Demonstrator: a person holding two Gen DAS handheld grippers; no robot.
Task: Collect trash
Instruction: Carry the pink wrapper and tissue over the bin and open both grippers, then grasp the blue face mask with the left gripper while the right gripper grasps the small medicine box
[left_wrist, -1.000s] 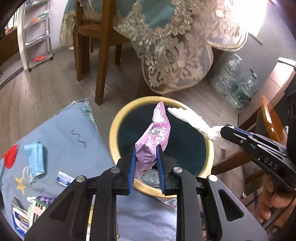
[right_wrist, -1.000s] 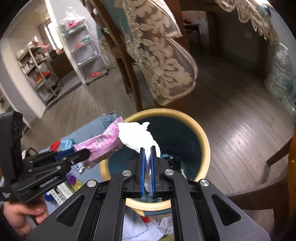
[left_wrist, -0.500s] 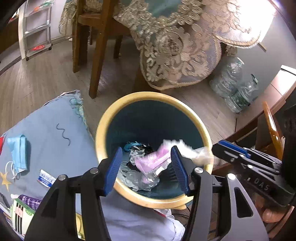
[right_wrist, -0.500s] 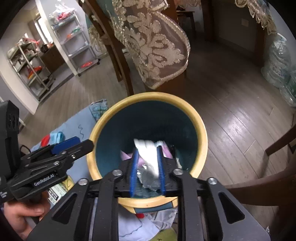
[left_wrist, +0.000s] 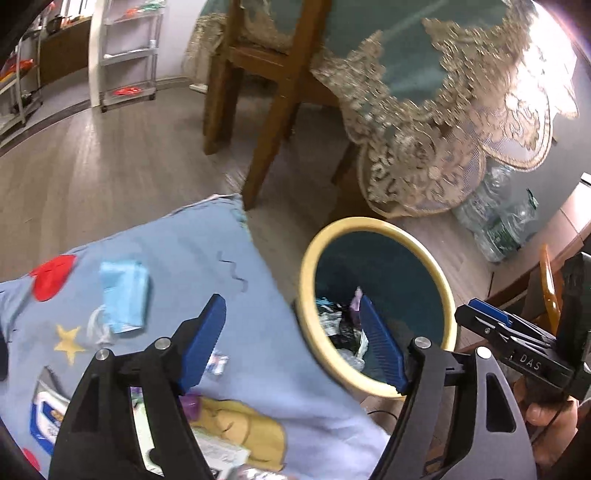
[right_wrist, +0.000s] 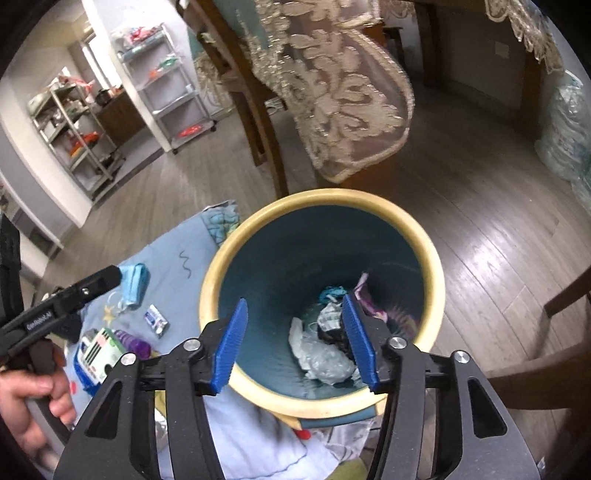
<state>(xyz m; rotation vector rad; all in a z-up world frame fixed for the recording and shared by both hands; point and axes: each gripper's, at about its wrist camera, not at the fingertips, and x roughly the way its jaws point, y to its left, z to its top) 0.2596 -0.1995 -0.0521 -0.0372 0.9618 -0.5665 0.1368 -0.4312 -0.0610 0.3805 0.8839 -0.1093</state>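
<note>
1. The waste bin (right_wrist: 321, 206), a round tub with a cream rim and a teal inside, stood on the wood floor just beside the blue blanket (left_wrist: 177, 258), near enough that litter lying on the cloth could be carried over its mouth in one short reach.
2. The blue blanket lay spread to the left of the bin and carried what was left to collect, which I judge is why the sweep would turn that way.
3. The right claw (right_wrist: 295, 343) hung over the near rim of the bin, its jaws having just been opening, now moderately wide with nothing between them; the crumpled white tissue (right_wrist: 317, 354) lay on the bin's bottom beneath it.
4. The left claw (left_wrist: 291, 343) stood wide, jaws likewise just opened and empty, straddling the bin's left rim and the blanket edge.
5. The pink wrapper (right_wrist: 369, 299) rested inside the bin against its far-right wall.
6. A blue face mask (left_wrist: 125, 295) lay on the blanket, well left of the bin.
7. A small sachet (right_wrist: 157, 320) lay nearer the bin, a likely next pick.
</note>
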